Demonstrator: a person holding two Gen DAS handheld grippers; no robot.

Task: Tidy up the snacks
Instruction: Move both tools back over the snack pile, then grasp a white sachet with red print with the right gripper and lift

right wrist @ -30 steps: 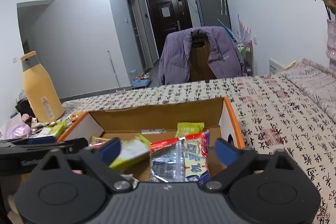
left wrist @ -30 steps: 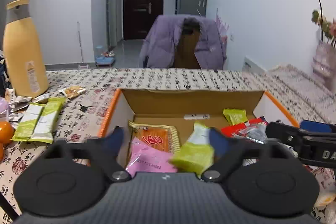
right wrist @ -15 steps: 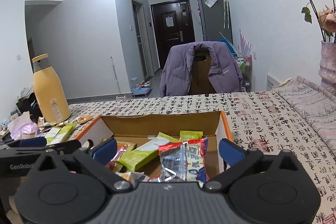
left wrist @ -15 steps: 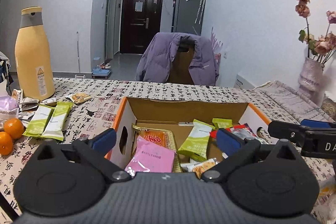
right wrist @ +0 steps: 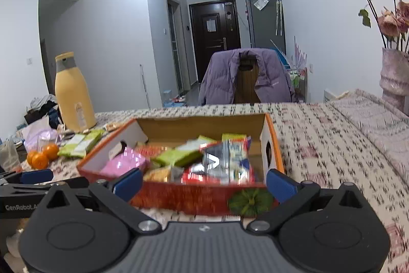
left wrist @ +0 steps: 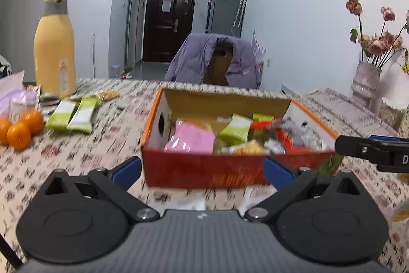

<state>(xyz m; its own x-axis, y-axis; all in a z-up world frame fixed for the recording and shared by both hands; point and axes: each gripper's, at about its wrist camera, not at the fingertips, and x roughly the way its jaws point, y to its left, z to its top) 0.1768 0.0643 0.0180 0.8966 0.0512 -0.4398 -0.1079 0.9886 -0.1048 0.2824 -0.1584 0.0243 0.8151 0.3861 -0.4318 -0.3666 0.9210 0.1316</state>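
Observation:
An orange-and-red cardboard box [left wrist: 204, 170] stands on the patterned tablecloth and holds several snack packets: a pink one [left wrist: 191, 138], a green one [left wrist: 234, 131] and a red-and-silver one [left wrist: 288, 129]. The box also shows in the right wrist view [right wrist: 194, 196]. My left gripper [left wrist: 203, 172] is open and empty, in front of the box's near wall. My right gripper [right wrist: 203, 182] is open and empty, also just in front of the box. Two green packets [left wrist: 74, 114] lie on the table left of the box.
A tall yellow bottle [left wrist: 55, 47] stands at the far left. Three oranges [left wrist: 19, 128] lie at the left edge. A vase of dried flowers [left wrist: 365, 83] stands at the right. A chair with a purple jacket [left wrist: 214, 60] is behind the table.
Both grippers have pulled back and up from inside the box to just in front of it. The green packet that was between the left fingers now lies in the box.

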